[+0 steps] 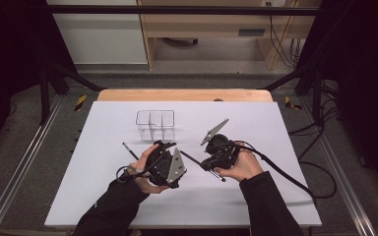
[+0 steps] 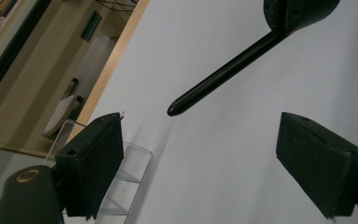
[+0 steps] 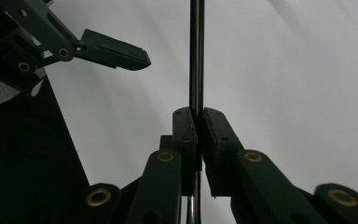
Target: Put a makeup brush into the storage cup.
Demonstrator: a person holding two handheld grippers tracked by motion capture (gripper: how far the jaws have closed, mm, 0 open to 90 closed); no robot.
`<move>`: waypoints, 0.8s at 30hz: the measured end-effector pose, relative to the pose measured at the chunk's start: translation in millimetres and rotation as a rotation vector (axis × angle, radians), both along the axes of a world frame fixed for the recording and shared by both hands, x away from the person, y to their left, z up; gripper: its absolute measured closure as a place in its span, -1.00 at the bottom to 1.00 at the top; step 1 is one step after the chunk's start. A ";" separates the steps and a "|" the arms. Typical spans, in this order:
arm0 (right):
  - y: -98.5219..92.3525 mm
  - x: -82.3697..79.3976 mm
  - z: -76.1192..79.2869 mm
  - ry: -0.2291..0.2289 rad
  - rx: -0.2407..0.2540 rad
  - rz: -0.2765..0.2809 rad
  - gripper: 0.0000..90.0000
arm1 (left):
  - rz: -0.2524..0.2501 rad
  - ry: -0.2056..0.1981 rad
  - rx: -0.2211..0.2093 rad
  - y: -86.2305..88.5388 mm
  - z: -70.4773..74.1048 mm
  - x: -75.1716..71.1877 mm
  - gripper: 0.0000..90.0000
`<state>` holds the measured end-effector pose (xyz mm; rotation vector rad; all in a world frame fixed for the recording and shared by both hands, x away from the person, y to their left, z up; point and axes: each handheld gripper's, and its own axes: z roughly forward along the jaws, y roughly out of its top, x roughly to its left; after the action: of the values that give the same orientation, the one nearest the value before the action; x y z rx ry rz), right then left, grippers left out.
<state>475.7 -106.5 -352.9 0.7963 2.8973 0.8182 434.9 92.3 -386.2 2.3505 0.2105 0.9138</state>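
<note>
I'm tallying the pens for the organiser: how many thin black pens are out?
2. One thin black pen lies on the white table left of the left tongs; the other is clamped in the right tongs.

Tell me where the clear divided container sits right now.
In the high view the clear divided container stands on the white table, toward the far edge and left of centre, just beyond the left gripper.

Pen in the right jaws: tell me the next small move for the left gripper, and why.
Probably ease the left gripper forward until the pen tip sits between its jaws, then close. The right gripper is shut on the pen, whose free end points toward the left one. The left jaws stand wide open with nothing between them, the tip just ahead of them. A second pen lies near the clear organiser.
</note>
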 end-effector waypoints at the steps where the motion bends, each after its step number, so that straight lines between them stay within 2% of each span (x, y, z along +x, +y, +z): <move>1: 0.3 0.1 -0.3 0.002 0.000 0.001 0.88 | 0.002 -0.002 0.004 -0.8 0.4 -0.1 -0.67; 7: 1.9 -0.2 -2.3 0.008 -0.001 0.010 0.88 | -0.014 -0.039 0.028 -6.3 0.8 -2.2 -0.61; 10: 2.0 -0.6 -2.1 0.010 0.001 0.011 0.88 | -0.024 -0.054 0.053 -7.8 0.1 -3.4 -0.58; 24: 4.0 -1.2 -4.1 0.019 -0.003 0.019 0.88 | -0.066 -0.089 0.117 -15.9 -5.4 -5.4 -0.37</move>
<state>474.5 -102.5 -357.0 0.7814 2.9265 0.8124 429.5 76.4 -391.6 2.4007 0.0441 1.0210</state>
